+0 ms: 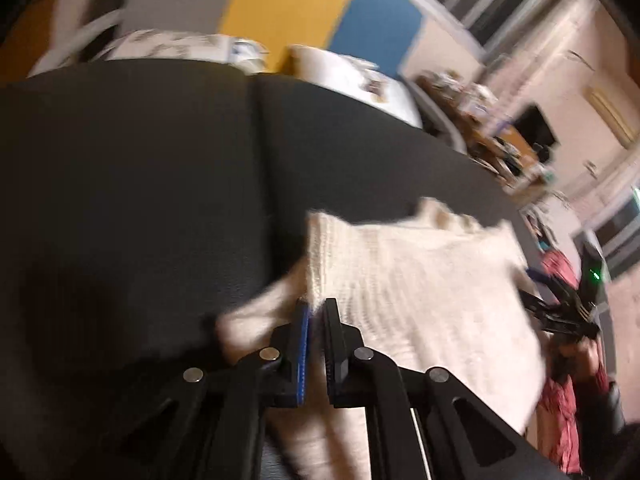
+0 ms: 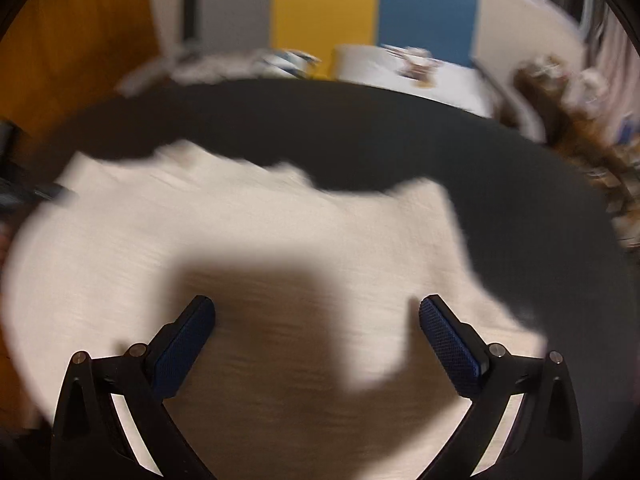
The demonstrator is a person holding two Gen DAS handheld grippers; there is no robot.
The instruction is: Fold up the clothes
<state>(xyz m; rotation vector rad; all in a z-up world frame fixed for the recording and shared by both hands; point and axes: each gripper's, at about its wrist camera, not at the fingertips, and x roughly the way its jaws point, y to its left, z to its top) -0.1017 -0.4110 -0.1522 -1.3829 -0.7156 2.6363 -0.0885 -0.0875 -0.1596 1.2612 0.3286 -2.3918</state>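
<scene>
A cream knitted sweater (image 1: 420, 288) lies spread on a black cushioned surface (image 1: 140, 160). My left gripper (image 1: 317, 308) sits at the sweater's left edge, its fingers nearly together with a thin fold of the knit pinched between the pads. In the right wrist view the sweater (image 2: 260, 220) fills the middle, blurred. My right gripper (image 2: 316, 312) hovers over it, open wide, with nothing between the blue pads (image 2: 448, 344), and its shadow falls on the cloth. The right gripper (image 1: 560, 312) also shows at the sweater's right edge, held by a hand in a red patterned sleeve (image 1: 560, 420).
A seam (image 1: 262, 140) splits the black surface into two cushions. Behind it lie white printed pillows (image 1: 352, 76) and a wall in yellow and blue (image 1: 304, 0). A cluttered desk (image 1: 500, 136) stands to the right. Bare black surface stretches left of the sweater.
</scene>
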